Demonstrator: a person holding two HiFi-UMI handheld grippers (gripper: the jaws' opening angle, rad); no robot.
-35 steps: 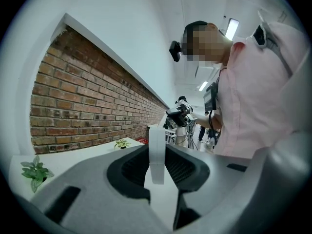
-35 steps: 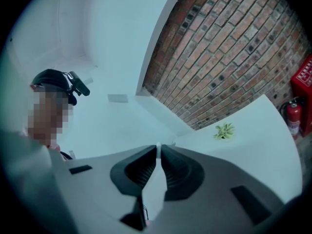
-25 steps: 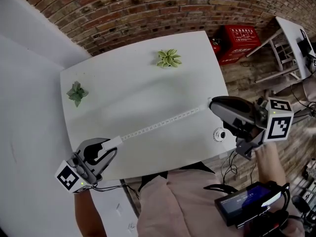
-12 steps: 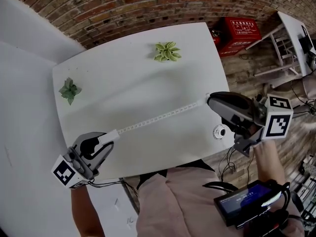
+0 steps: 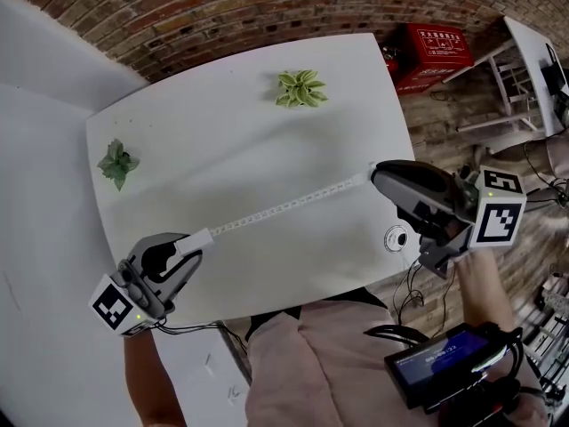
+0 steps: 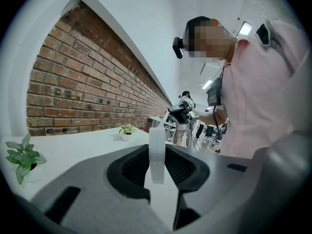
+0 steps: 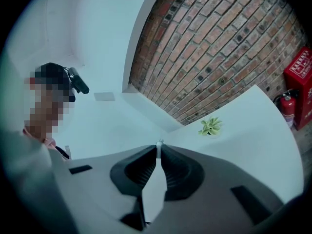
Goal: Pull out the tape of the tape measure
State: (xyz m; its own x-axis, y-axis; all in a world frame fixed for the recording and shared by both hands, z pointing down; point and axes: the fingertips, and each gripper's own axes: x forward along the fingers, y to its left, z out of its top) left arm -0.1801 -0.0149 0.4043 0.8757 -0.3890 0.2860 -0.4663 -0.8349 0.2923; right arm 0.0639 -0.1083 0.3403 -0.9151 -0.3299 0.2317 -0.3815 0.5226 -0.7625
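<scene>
A white tape [image 5: 284, 207] runs taut across the white table [image 5: 222, 132] between my two grippers. At the near left corner my left gripper [image 5: 191, 247] is shut on the tape measure's white case [image 5: 199, 239]. In the left gripper view the case [image 6: 157, 152] stands edge-on between the pads of the left gripper [image 6: 157, 161]. At the table's right edge my right gripper [image 5: 377, 175] is shut on the tape's end. The right gripper view shows that end [image 7: 159, 146] pinched at the tips of the right gripper [image 7: 158, 152].
Two small potted plants stand on the table, one at the far middle [image 5: 300, 88] and one at the left edge [image 5: 116, 162]. A small round object [image 5: 395, 238] sits near the right front edge. A red box [image 5: 440, 47] and white furniture [image 5: 524, 78] stand on the floor beyond.
Both grippers have sunk a little toward the table, the left one drifting down-left in the head view. The tape stays stretched and both grips are unchanged.
</scene>
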